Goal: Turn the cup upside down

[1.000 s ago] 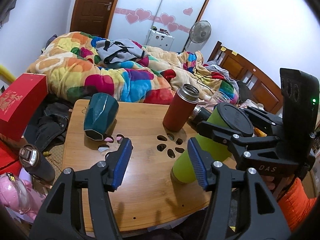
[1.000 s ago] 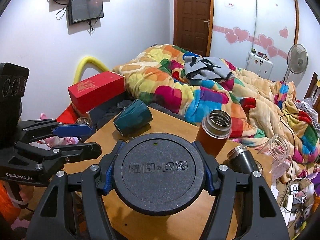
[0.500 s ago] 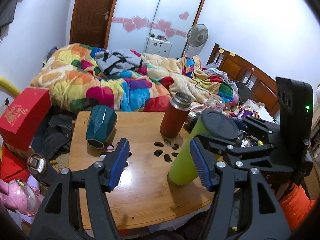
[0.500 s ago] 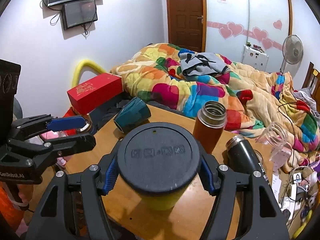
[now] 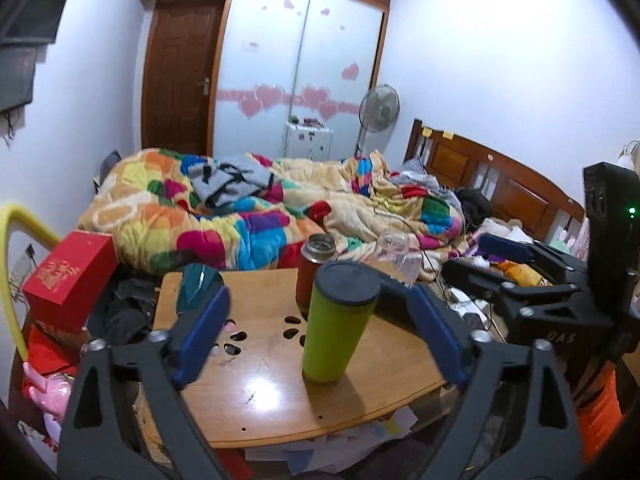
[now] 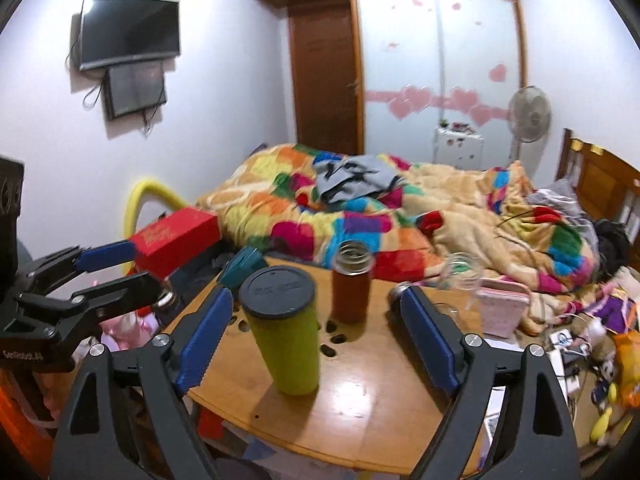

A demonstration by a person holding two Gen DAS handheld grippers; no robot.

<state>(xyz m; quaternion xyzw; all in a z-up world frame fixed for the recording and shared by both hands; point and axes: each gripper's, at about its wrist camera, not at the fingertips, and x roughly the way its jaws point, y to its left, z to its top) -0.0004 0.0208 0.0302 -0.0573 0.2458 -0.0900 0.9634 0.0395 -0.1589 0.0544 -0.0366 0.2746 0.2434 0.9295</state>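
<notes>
While the green cup stands near the table's front edge with its black base uppermost, both tools hang apart from it with jaws spread wide: the left tool and the right tool. Behind the cup stands an open rust-red flask.

Green cup stands free on table btwn wide-open right tool.
</notes>
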